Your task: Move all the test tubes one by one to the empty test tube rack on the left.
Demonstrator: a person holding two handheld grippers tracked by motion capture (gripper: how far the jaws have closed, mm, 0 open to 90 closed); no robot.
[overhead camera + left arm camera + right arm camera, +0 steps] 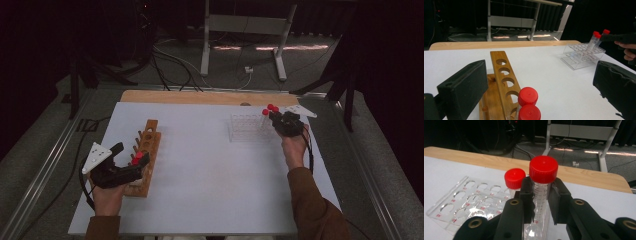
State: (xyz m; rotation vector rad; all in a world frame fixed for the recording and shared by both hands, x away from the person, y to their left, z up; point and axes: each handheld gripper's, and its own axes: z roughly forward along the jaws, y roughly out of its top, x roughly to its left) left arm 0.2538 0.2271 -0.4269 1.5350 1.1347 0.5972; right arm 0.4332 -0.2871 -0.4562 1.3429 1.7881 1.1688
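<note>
My right gripper (541, 187) is shut on a clear tube with a red cap (543, 168), held upright at the near right end of a clear plastic rack (461, 205). A second red-capped tube (515, 178) stands in that rack just beside it. From above, the right gripper (274, 116) is at the clear rack's (245, 127) right end. My left gripper (540, 72) is open wide over the near end of a wooden rack (501, 70), with two red-capped tubes (527, 96) standing there between the jaws, untouched. The left gripper (131, 155) is at the table's left.
The wooden rack (147, 147) has several empty holes farther from me. A white tabletop (210, 170) lies between the two racks, with a wooden strip (200, 96) along its far edge. Beyond are a metal table frame (245, 30) and cables on the floor.
</note>
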